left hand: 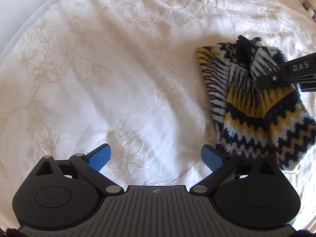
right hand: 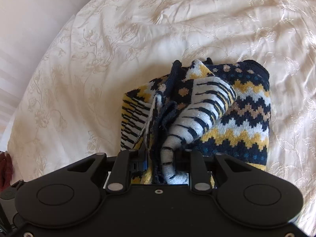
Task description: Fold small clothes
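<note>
A small knitted sweater (left hand: 256, 106) with navy, yellow, white and tan zigzags lies bunched on the bed at the right of the left wrist view. My left gripper (left hand: 156, 157) is open and empty, with blue pads (left hand: 98, 158), over bare bedspread left of the sweater. My right gripper (right hand: 162, 158) is shut on a gathered fold of the sweater (right hand: 197, 110), lifting it; its fingertips are hidden by the fabric. The right gripper also shows in the left wrist view (left hand: 284, 75), entering from the right edge above the sweater.
A cream bedspread (left hand: 118, 69) with a floral pattern covers the bed, wrinkled throughout. The bed's left edge and a white wall (right hand: 29, 29) lie at the left. A dark red item (right hand: 5, 169) sits at the far left edge.
</note>
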A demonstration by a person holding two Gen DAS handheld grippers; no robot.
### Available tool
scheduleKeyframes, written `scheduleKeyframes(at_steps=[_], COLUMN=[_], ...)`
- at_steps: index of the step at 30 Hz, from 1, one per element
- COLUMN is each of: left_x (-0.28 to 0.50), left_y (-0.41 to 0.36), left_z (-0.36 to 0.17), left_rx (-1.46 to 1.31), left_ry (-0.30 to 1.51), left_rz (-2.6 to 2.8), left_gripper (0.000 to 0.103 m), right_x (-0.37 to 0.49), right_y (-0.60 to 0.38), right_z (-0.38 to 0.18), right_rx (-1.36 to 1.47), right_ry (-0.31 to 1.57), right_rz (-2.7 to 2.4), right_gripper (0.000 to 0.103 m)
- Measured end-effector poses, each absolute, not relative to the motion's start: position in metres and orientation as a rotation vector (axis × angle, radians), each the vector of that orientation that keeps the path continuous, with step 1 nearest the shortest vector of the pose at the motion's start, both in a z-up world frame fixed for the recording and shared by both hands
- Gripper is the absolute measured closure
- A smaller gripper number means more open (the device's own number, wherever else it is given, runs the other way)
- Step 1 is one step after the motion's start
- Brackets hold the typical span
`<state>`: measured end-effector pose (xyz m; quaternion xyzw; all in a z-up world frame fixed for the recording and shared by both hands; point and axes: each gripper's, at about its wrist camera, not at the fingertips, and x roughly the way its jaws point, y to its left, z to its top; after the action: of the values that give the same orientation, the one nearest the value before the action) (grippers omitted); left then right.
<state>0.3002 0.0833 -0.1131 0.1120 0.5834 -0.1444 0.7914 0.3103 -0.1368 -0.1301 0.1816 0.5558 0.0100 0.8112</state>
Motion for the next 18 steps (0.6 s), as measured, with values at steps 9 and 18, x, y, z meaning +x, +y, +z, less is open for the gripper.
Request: scheduleKeyframes(at_steps=[9, 18], left_x=[0.307, 0.318], left_y=[0.083, 0.028], left_z=[-0.099, -0.068], left_rx=[0.214, 0.202], left_ry=[1.237, 1.123], left_rz=[-0.359, -0.484], left_gripper=[0.004, 0.004], right_x=[0.292, 0.272], right_y=[-0.148, -0.208], right_z=[-0.105, -0.110], right_rx=[0.531, 0.478], right_ry=[1.015, 1.041], right_rz=[0.155, -0.116], right_gripper=[0.045, 0.038])
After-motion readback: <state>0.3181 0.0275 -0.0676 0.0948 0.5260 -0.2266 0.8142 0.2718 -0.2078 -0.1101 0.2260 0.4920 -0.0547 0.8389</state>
